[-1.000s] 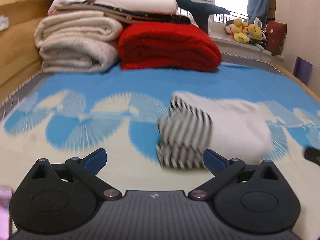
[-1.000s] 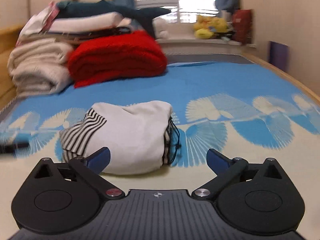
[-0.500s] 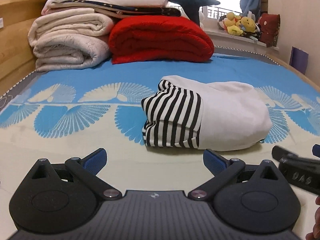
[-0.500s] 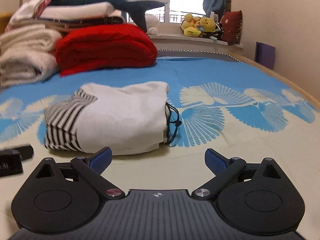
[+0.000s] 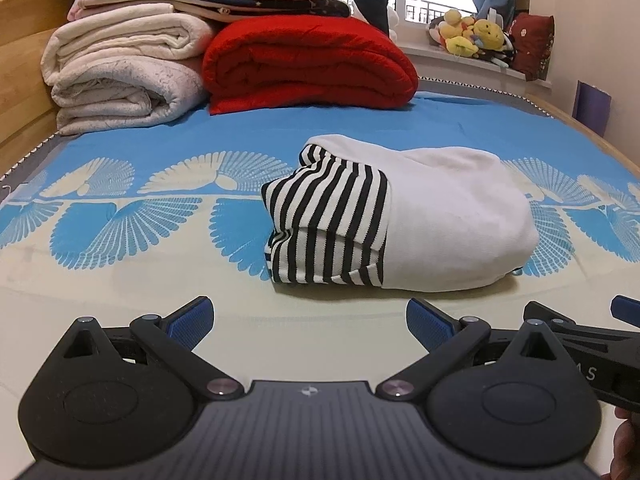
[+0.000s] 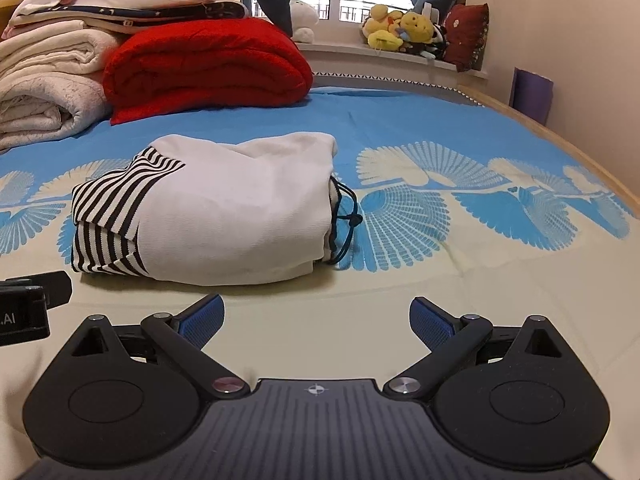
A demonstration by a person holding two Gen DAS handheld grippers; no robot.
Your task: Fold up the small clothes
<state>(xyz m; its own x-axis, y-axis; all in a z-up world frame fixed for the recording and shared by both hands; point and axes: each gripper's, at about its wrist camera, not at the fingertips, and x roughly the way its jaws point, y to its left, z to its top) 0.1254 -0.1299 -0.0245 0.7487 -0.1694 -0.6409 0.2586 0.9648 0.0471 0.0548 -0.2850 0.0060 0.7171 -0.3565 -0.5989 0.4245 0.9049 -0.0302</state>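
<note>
And here we are with the white garment point(image 5: 452, 216) sitting folded into a plump bundle on the bed point(image 5: 120, 304), out in the open, just ahead of both tools. The left gripper point(image 5: 308, 316) hovers low over the sheet with its blue fingers point(image 5: 192, 318) spread wide and nothing between them; the right gripper point(image 6: 316, 316) is the same story, fingers apart, empty, close alongside its partner. By the look of it the fold is done or nearly so, and if a tidy-up is wanted, the smart play is a light press on the puffy white top to flatten it, then tucking in that dark drawstring point(image 6: 346, 216) trailing out of the right-hand end. Go gently: the cloth looks like soft, thick knit, rounded at the creases and springy, so a hard pinch could drag layers apart. The striped panel point(image 5: 332, 220) in black and white wraps the left end in neat stacked edges. Behind, a red blanket point(image 5: 308, 64) and cream blankets point(image 5: 120, 76) sit rolled and stacked well apart.
</note>
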